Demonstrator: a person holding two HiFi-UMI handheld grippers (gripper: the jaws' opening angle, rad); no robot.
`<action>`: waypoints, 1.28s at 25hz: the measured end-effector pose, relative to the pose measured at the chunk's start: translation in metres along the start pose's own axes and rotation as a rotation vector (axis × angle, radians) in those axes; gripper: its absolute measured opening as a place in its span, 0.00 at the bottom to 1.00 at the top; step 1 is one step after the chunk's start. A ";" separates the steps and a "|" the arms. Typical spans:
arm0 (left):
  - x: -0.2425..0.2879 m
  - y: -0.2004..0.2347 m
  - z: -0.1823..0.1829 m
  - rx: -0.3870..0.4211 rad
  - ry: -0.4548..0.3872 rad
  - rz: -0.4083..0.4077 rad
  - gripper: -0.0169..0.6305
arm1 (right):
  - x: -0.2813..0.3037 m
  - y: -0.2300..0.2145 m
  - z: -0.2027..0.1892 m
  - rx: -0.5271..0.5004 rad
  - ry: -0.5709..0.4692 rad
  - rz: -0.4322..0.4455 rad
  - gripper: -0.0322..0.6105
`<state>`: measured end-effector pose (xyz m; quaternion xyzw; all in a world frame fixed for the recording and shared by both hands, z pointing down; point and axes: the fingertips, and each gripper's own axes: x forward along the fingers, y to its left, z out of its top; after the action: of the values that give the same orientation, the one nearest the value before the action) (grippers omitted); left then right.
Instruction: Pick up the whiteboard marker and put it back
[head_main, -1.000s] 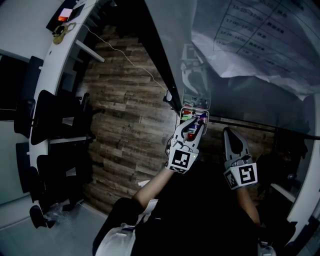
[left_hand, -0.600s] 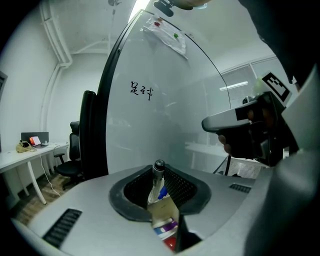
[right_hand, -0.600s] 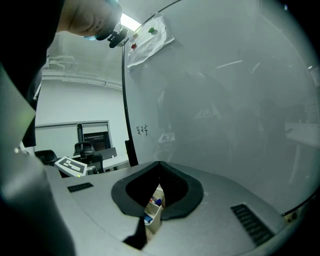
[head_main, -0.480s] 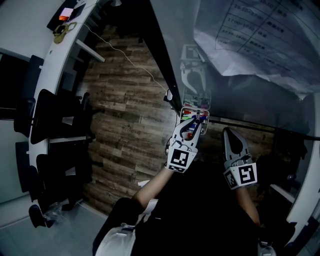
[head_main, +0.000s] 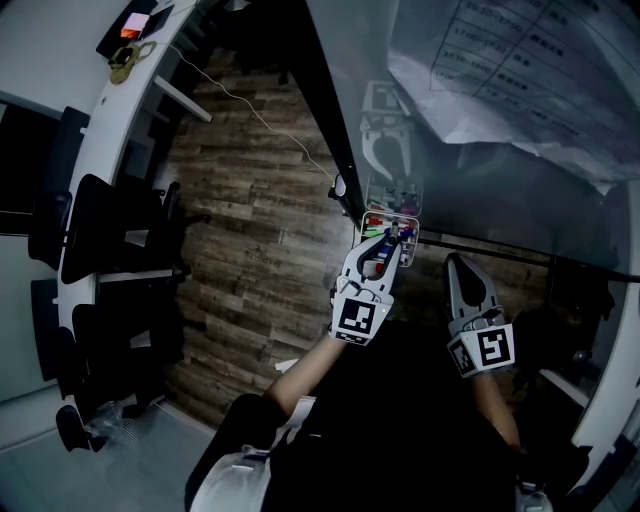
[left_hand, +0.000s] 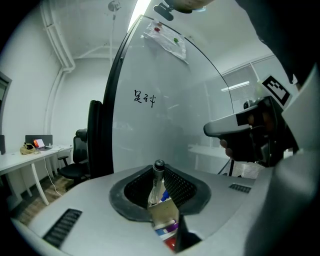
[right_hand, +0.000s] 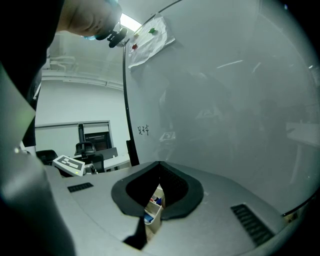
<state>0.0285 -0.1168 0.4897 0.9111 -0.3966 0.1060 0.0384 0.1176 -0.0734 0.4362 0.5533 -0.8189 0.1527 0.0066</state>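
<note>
A clear marker holder (head_main: 405, 222) with several coloured markers hangs on the whiteboard (head_main: 480, 170). My left gripper (head_main: 385, 243) reaches into it. In the left gripper view a whiteboard marker (left_hand: 157, 180) with a black cap stands upright between the jaws of the left gripper (left_hand: 158, 172), which are shut on it just above the holder (left_hand: 162, 215). My right gripper (head_main: 462, 265) hangs to the right of the holder, jaws together and empty. Through the narrow slit of the right gripper (right_hand: 159, 167) I see the holder (right_hand: 152, 212) below.
Paper sheets (head_main: 520, 70) hang on the whiteboard's upper part. Its dark frame (head_main: 325, 120) runs along the left edge. Office chairs (head_main: 110, 240) and a white desk (head_main: 100, 130) stand at the left over the wood floor (head_main: 250, 230).
The left gripper has edged slightly toward the holder and its jaws have narrowed round the marker. The right gripper has stayed put.
</note>
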 end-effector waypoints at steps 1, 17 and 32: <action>-0.001 0.000 0.001 0.000 -0.001 0.003 0.14 | 0.000 0.000 0.000 -0.002 -0.001 0.003 0.07; -0.029 -0.010 0.045 0.001 -0.100 0.068 0.14 | -0.022 0.004 0.001 -0.013 -0.013 0.041 0.07; -0.085 -0.029 0.058 0.003 -0.148 0.145 0.14 | -0.059 0.032 -0.004 -0.015 -0.040 0.092 0.07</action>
<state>0.0030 -0.0452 0.4141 0.8853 -0.4631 0.0414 -0.0004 0.1104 -0.0078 0.4218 0.5180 -0.8445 0.1354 -0.0125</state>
